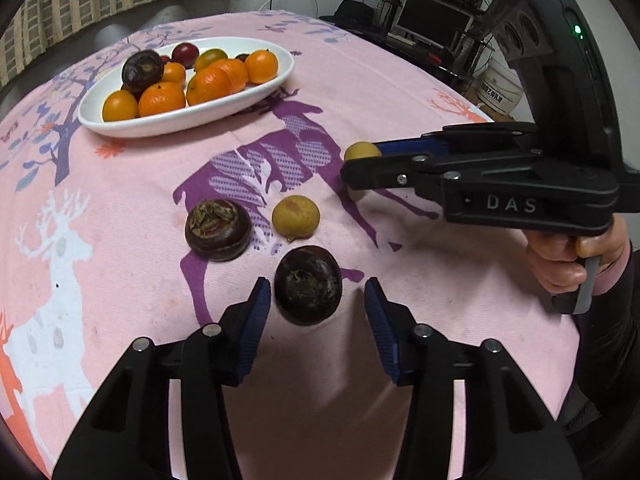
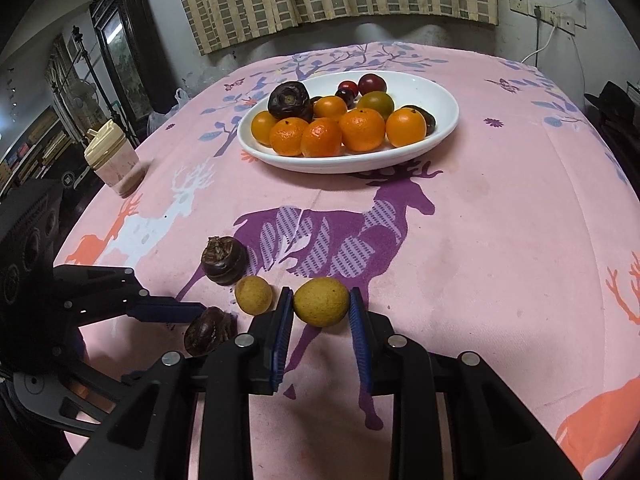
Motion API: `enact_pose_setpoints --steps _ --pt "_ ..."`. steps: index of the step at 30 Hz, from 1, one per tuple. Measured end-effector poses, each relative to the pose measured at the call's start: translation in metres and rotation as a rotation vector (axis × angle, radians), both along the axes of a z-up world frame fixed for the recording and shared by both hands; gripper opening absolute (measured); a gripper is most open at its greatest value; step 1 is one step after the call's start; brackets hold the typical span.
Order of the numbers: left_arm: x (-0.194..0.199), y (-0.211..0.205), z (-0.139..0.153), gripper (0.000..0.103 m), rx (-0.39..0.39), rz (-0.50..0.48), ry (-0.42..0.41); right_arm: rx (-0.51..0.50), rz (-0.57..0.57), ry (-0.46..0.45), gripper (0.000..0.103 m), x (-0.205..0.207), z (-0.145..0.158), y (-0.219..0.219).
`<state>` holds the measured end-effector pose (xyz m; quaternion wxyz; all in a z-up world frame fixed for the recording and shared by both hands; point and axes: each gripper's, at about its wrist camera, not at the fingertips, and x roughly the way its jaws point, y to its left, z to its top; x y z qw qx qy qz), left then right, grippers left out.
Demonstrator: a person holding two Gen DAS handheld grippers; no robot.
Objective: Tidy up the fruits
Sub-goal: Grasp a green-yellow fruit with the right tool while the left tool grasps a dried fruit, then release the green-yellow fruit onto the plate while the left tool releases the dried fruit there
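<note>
1. A pink tablecloth (image 2: 500, 240) printed with deer covers the table. Toward its far side sits a white oval plate (image 2: 444, 98), already heaped with oranges (image 2: 362, 128) and some dark fruits.
2. Four fruits lie loose on the cloth near the person, well apart from the plate: two dark brown ones and two yellow ones.
3. The left gripper (image 1: 316, 300) hangs over the nearer dark fruit (image 1: 308, 284). Its jaws straddle the fruit with a gap on each side, so nothing is gripped yet.
4. The right gripper (image 2: 320, 304) is clenched on a yellow fruit (image 2: 320, 301), its blue pads pressing the two sides. The fruit looks to be touching the cloth.
5. The other dark fruit (image 1: 218, 229) and the other yellow fruit (image 1: 296, 218) lie just beside each other, untouched.
6. Handling, as a judgement: all four look small, light and round, so they may roll or squirt out. The dark ones seem firm-skinned with a rough top; grip across the widest middle, gently.
</note>
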<state>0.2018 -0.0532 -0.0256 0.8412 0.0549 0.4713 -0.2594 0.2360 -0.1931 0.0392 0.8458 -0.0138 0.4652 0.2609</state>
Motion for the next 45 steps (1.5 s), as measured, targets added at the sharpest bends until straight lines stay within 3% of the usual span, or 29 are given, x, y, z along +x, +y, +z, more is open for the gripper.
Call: enact_pose_setpoints --steps 5,9,21,29,37,38,39,40,42,43,45 --pt "-0.001 -0.004 -0.002 0.048 0.016 -0.007 -0.025 -0.003 0.002 -0.005 0.029 -0.001 0.001 0.001" --pt "-0.003 -0.006 -0.002 0.032 0.071 0.015 -0.07 -0.008 0.001 -0.009 0.029 -0.001 0.001 0.001" --pt "0.007 0.027 0.042 0.032 -0.079 0.089 -0.14 -0.029 -0.028 -0.075 0.028 0.001 0.007 0.002" --pt "0.106 0.043 0.085 0.032 -0.112 0.203 -0.211 0.114 -0.177 -0.205 0.028 0.062 0.046 -0.003" --pt "0.203 0.054 0.066 0.032 -0.01 0.332 -0.202 0.08 -0.231 -0.166 0.029 0.159 0.028 0.02" --pt "0.208 0.056 0.065 0.032 0.003 0.341 -0.211 0.086 -0.231 -0.16 0.036 0.164 0.025 0.021" --pt "0.209 0.057 0.064 0.042 0.022 0.361 -0.219 0.096 -0.229 -0.151 0.044 0.168 0.022 0.021" --pt "0.209 0.059 0.065 0.061 0.033 0.383 -0.228 0.101 -0.229 -0.143 0.057 0.169 0.02 0.021" --pt "0.199 0.064 0.069 0.076 0.038 0.422 -0.281 0.112 -0.226 -0.149 0.063 0.161 0.022 0.02" --pt "0.193 0.066 0.072 0.081 0.051 0.437 -0.305 0.115 -0.22 -0.154 0.066 0.157 0.023 0.02" --pt "0.18 0.066 0.078 0.081 0.074 0.444 -0.33 0.115 -0.216 -0.162 0.069 0.144 0.028 0.018"
